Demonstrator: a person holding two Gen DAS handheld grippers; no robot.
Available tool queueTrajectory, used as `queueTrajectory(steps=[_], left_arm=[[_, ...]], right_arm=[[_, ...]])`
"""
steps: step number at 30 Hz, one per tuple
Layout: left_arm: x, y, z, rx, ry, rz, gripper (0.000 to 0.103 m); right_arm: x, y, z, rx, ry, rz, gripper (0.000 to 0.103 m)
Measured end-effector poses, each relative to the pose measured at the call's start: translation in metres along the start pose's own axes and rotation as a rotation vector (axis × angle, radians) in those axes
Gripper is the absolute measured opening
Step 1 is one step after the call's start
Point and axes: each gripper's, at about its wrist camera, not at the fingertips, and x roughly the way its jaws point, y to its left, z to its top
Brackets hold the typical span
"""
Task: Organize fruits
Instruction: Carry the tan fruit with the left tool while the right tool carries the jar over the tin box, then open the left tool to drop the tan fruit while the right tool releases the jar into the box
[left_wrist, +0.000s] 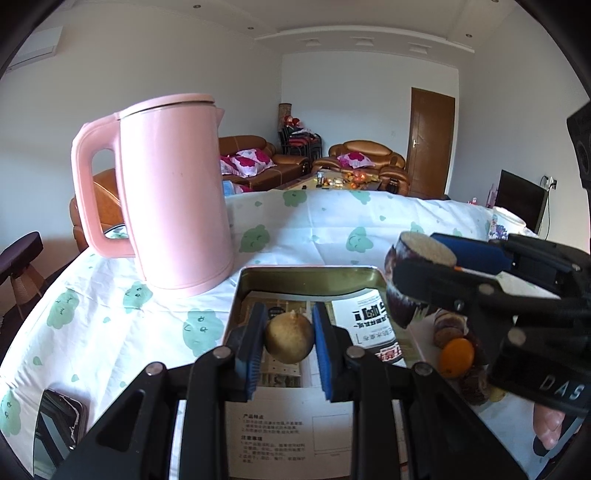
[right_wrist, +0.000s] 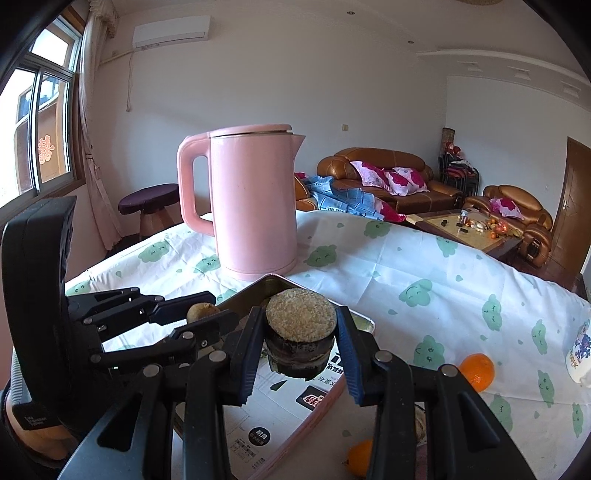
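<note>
Blue-padded fingers of the left gripper (left_wrist: 289, 341) clamp a round brownish-yellow fruit (left_wrist: 289, 341) over the gold metal tray (left_wrist: 310, 271); the right gripper (right_wrist: 301, 341) pinches a dark cut fruit chunk with pale top (right_wrist: 301, 334) above that tray's edge — its body reads "DAS". Printed Chinese leaflets line the tray, beside a pink plastic kettle (left_wrist: 173, 195).

The kettle (right_wrist: 255, 203) is smooth matt pink plastic. The tray (left_wrist: 306, 275) shows dull gold metal walls, lined with printed paper (left_wrist: 365, 321). Creased cloth (right_wrist: 424, 273) covers the tabletop. The cut fruit (right_wrist: 301, 314) has a rough, grainy face; the orange (right_wrist: 477, 371) looks glossy.
</note>
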Motion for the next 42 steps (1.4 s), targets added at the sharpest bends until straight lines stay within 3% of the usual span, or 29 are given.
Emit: queueTrajectory(steps=[42], left_arm=[[0.046,0.004,-0.012,0.062,0.18,0.032,0.026]], right_arm=[[0.057,0.0,-0.034,0.038,0.16,0.038,0.041]])
